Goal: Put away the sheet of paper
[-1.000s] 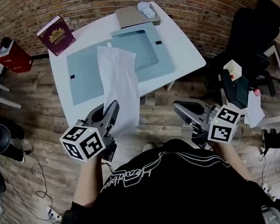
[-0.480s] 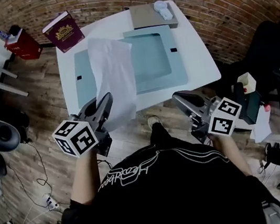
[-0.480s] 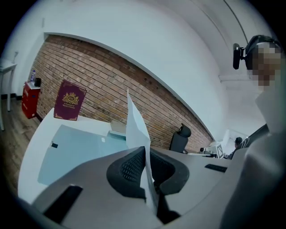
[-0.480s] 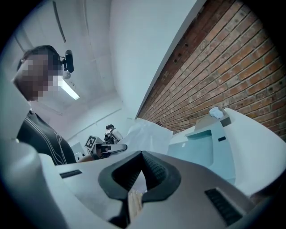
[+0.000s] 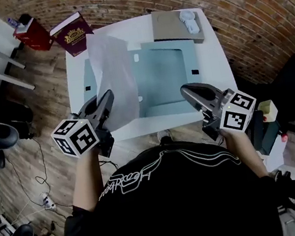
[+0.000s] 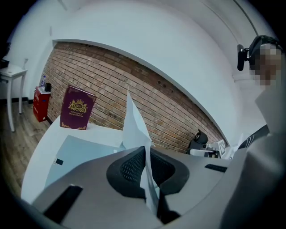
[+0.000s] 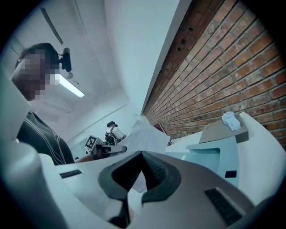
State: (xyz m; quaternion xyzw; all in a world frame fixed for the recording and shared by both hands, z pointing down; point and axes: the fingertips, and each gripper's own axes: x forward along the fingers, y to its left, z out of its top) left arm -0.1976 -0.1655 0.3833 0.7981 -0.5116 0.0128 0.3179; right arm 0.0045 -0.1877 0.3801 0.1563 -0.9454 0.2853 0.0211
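Brick wall behind, white table below me, an open blue folder lying on it. My left hand-held gripper is clamped on the near edge of the paper. The sheet rises from its jaws and leans out over the folder's left half. My right hand-held gripper hovers by the table's near edge, jaws together on nothing, well apart from the paper.

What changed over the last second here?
The person stepped up to the table; both tongs advanced, bringing the sheet of paper in the left tongs over the blue folder. Unchanged: left tongs clamped on the paper, right tongs shut and empty, table items in place.
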